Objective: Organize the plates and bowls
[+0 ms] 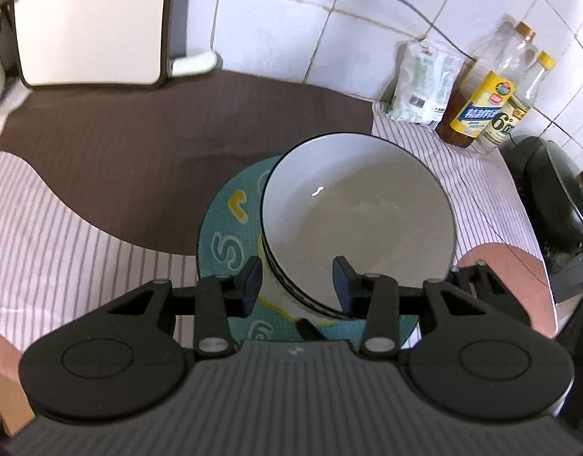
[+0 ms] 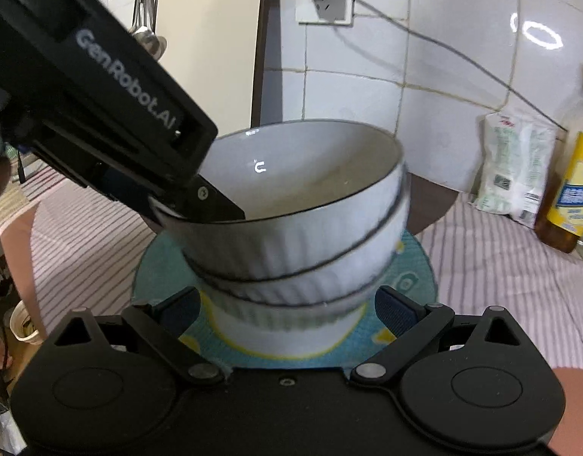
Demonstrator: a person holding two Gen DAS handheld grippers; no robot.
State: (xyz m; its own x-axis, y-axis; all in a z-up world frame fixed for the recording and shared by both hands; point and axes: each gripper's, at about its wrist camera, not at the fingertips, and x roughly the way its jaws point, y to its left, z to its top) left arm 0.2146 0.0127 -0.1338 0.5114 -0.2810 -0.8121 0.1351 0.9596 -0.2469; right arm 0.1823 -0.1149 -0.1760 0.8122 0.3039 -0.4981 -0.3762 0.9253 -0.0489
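Note:
A stack of white ribbed bowls with dark rims (image 2: 302,228) stands on a teal patterned plate (image 2: 413,277) on the striped cloth. In the left wrist view the top bowl (image 1: 359,205) sits tilted on the plate (image 1: 230,224). My left gripper (image 1: 297,285) straddles the top bowl's near rim, one finger inside and one outside, jaws apart; it also shows in the right wrist view (image 2: 211,205) over that rim. My right gripper (image 2: 287,309) is open, its fingers on either side of the stack's base without touching.
Oil and vinegar bottles (image 1: 485,102) and a white bag (image 1: 424,83) stand at the tiled wall on the right. A dark wok (image 1: 557,190) lies far right. A white appliance (image 1: 90,22) stands at the back left. A brown mat (image 1: 139,152) covers part of the counter.

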